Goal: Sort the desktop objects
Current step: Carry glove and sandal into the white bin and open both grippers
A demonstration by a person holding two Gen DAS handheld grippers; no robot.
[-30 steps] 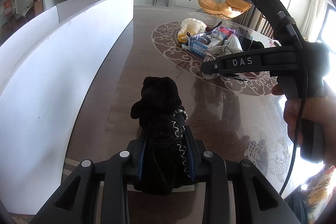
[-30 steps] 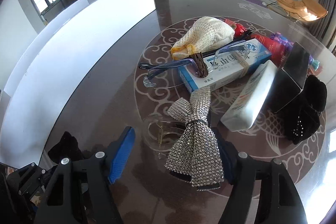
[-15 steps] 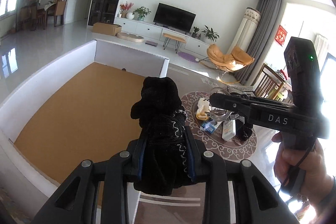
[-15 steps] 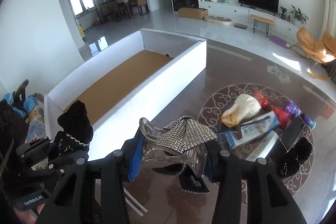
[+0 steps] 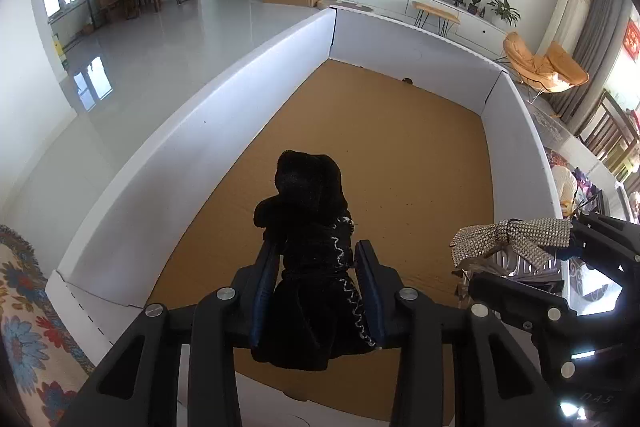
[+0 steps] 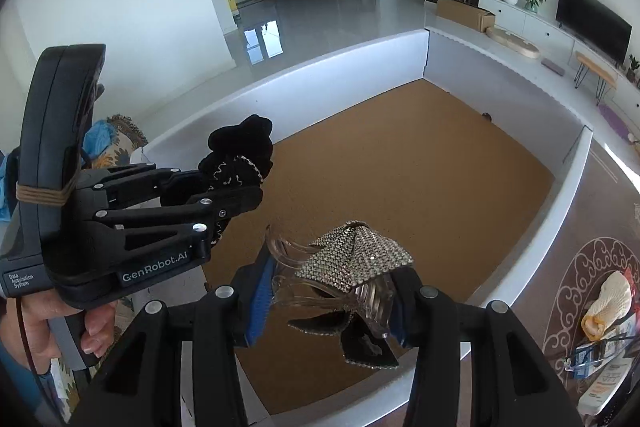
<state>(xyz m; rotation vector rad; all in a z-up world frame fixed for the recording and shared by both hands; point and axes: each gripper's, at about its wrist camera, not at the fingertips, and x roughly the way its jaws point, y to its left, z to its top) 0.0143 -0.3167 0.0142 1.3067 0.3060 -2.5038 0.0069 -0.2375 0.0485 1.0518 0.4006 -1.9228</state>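
Observation:
My left gripper (image 5: 316,259) is shut on a black velvet hair scrunchie (image 5: 310,211) and holds it above the near end of a large white box (image 5: 192,131) with a brown cardboard floor. My right gripper (image 6: 332,291) is shut on a clear claw hair clip with a rhinestone bow (image 6: 352,259), held above the box's near right corner. The bow clip also shows in the left wrist view (image 5: 516,239), to the right of the scrunchie. The left gripper and scrunchie (image 6: 236,155) show in the right wrist view, to the left.
The box floor (image 6: 400,179) is bare apart from a small dark speck at the far wall. Right of the box, on the dark table, lies a pile: a cream knitted item (image 6: 608,299), glasses and boxes (image 6: 600,359). A floral cloth (image 5: 24,327) lies at left.
Both grippers lifted their items off the table and swung left over the white box. They now look down onto its cardboard floor.

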